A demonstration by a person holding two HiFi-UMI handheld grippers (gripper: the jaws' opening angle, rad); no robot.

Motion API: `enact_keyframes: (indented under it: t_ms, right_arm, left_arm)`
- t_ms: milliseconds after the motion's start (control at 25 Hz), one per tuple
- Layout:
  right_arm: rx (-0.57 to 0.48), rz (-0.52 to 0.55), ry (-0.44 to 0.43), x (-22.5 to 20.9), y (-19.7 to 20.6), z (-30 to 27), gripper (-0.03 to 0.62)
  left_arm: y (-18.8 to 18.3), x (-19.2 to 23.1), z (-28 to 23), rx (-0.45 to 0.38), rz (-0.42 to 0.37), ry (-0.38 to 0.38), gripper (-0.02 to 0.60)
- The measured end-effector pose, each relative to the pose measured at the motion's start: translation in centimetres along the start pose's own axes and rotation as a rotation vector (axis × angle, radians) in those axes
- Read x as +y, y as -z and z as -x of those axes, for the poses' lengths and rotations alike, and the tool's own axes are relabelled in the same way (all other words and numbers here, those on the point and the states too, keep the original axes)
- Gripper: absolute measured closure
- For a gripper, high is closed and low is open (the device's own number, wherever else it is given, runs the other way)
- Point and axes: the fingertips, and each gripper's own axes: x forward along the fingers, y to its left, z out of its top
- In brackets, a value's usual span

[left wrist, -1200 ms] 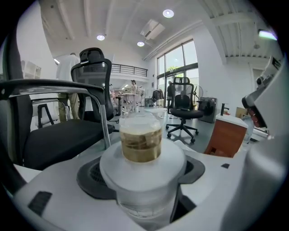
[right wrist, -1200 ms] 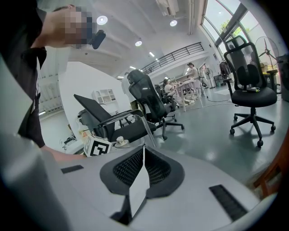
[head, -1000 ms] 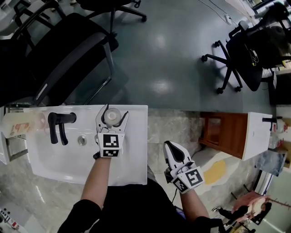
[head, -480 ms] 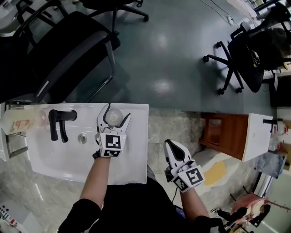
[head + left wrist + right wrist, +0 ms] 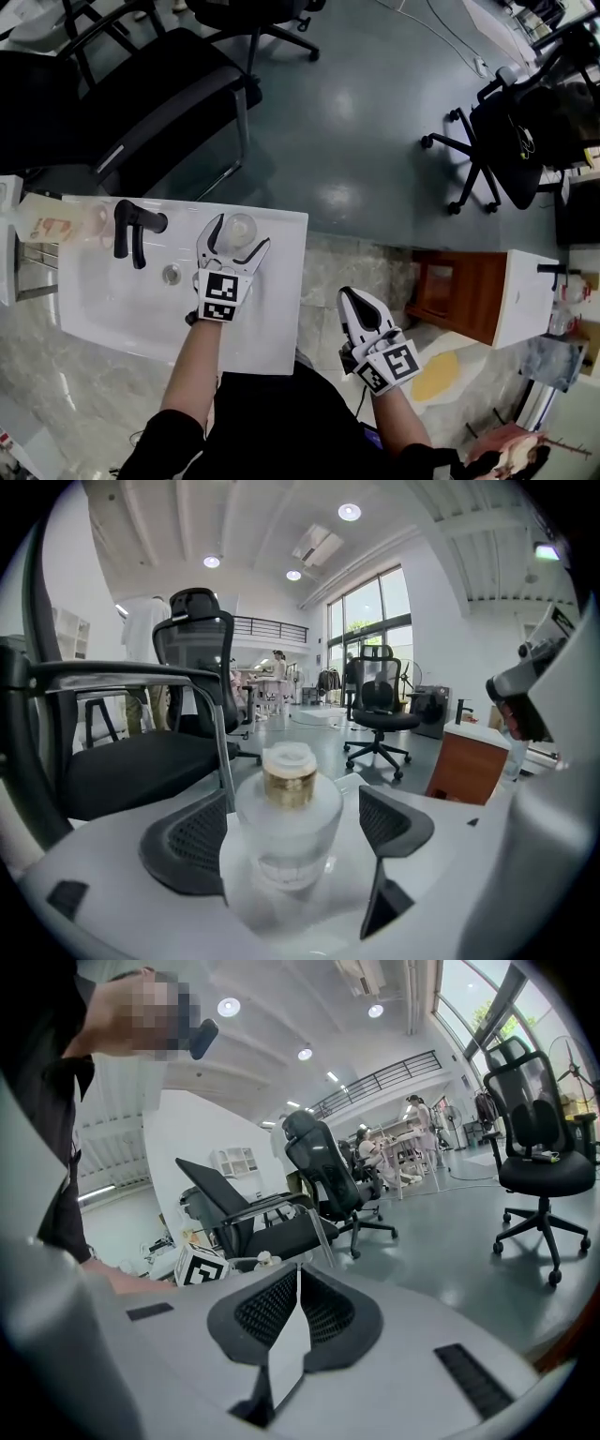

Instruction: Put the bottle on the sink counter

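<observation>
**Sink counter** (image 5: 122, 314): white and fixed; all positions below are given from it.

**Left gripper** (image 5: 240, 232): over the counter's far right corner, pointing at the far edge. Its jaws are opening and stand wide. The bottle is between them, but the left gripper view shows a gap at the right pad and no pad pressing on it. Nothing is gripped.

**Right gripper** (image 5: 352, 300): off the counter, beyond its right edge and nearer the person. The right gripper view shows its jaws (image 5: 298, 1288) closed pad to pad, with nothing in them.

**Faucet** (image 5: 136, 230): black, on the counter's far side, left of the left gripper.

**Bottle** (image 5: 238, 228): frosted with a gold neck band (image 5: 287, 817). It is upright on the counter's far right corner, right of the faucet and close to the far edge.

**Step in hand:** release. In my judgement the placing itself is done, since the bottle rests on the counter by its own base.

**Next move:** draw the left gripper straight back toward the counter's near edge, keeping the jaws wide so neither pad clips the bottle. It stands near the edge, so a sideways knock could tip it off.

**Against the earlier frames:** a second ago the left jaws sat closer in on the bottle; they are now spread. The bottle has kept the same spot on the counter. The right gripper is shut beside the counter as before. The head camera has shifted slightly.
</observation>
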Motion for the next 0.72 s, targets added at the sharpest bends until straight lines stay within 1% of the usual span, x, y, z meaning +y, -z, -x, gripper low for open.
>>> enact_keyframes:
  t_ms: [120,280,400,480,600,640,680,720]
  right_arm:
    - [-0.018,0.026,-0.044,0.8,-0.8,0.8,0.562]
    - [-0.048,0.065,-0.116,2.1,-1.9,2.5,0.562]
    - [-0.095,0.041,-0.178,2.9,-3.4,3.9,0.562]
    - [-0.133,0.048,-0.225,3.8,-4.5,4.7,0.562]
    - [-0.162,0.106,-0.303,5.8,-5.2,5.6,0.562]
    - [-0.17,0.12,-0.332,6.6,-5.3,5.9,0.562]
    - [-0.178,0.133,-0.36,7.3,-5.4,6.1,0.562]
    - [-0.184,0.146,-0.385,8.0,-5.4,6.3,0.562]
  left_arm:
    - [-0.4,-0.2,2.3,-0.003,-0.022,-0.043,0.146]
    - [-1.1,-0.8,6.3,-0.022,-0.005,-0.114,0.146]
    - [-2.0,-1.9,9.7,-0.034,-0.002,-0.153,0.146]
    - [-2.9,-2.7,12.1,-0.067,0.023,-0.174,0.147]
    - [-4.3,-3.8,15.9,-0.144,0.075,-0.215,0.153]
    - [-4.7,-4.1,17.2,-0.172,0.089,-0.234,0.168]
    - [-5.1,-4.3,18.6,-0.197,0.1,-0.253,0.218]
    - [-5.4,-4.6,20.0,-0.221,0.109,-0.272,0.243]
